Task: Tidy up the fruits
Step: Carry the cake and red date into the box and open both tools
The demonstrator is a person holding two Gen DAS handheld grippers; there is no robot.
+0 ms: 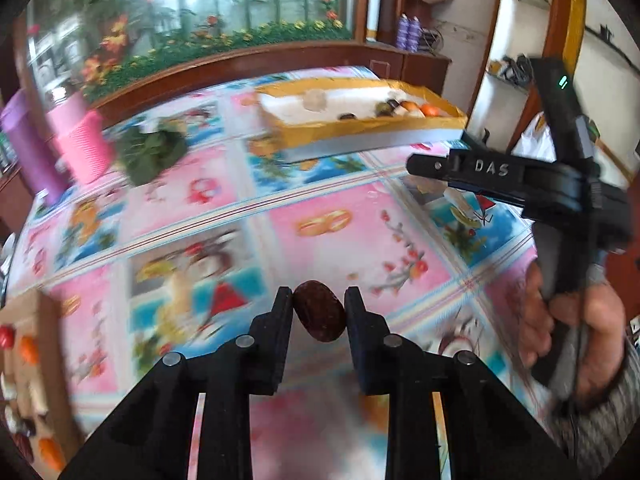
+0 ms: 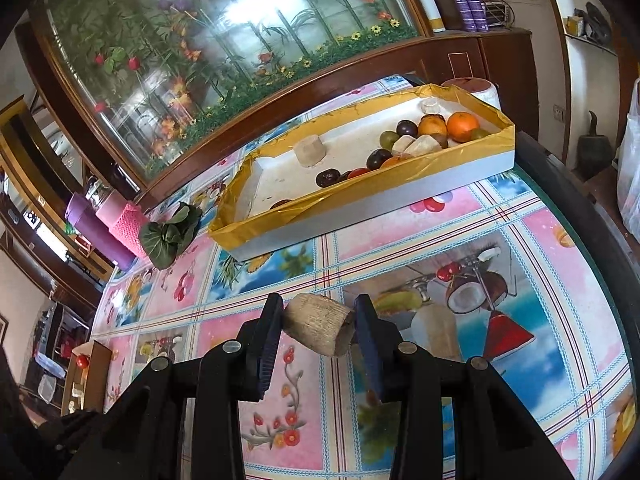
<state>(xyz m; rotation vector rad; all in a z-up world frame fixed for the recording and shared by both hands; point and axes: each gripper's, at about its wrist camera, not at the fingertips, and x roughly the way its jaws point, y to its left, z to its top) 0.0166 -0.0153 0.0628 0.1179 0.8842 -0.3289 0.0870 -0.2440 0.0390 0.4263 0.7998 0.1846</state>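
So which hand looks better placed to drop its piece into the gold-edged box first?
Probably the right. The right gripper holds a pale chunk facing the box; the left gripper, holding a dark fruit, sees it farther off.

Both handheld tools are basically the same build: the matte black plastic left gripper has two flat rectangular finger pads on chunky angular linkage arms, with round silver pivot pins at the joints. The black plastic right gripper looks identical up close, except its pads have a finely ribbed, dark bluish face.

From the left wrist camera you see the right tool side-on: a long black body with raised "DAS" lettering, one small silver screw near the tip, and a tiny green indicator light on an upright bar. The person's hand comes out of a grey-and-white knitted sleeve cuff.
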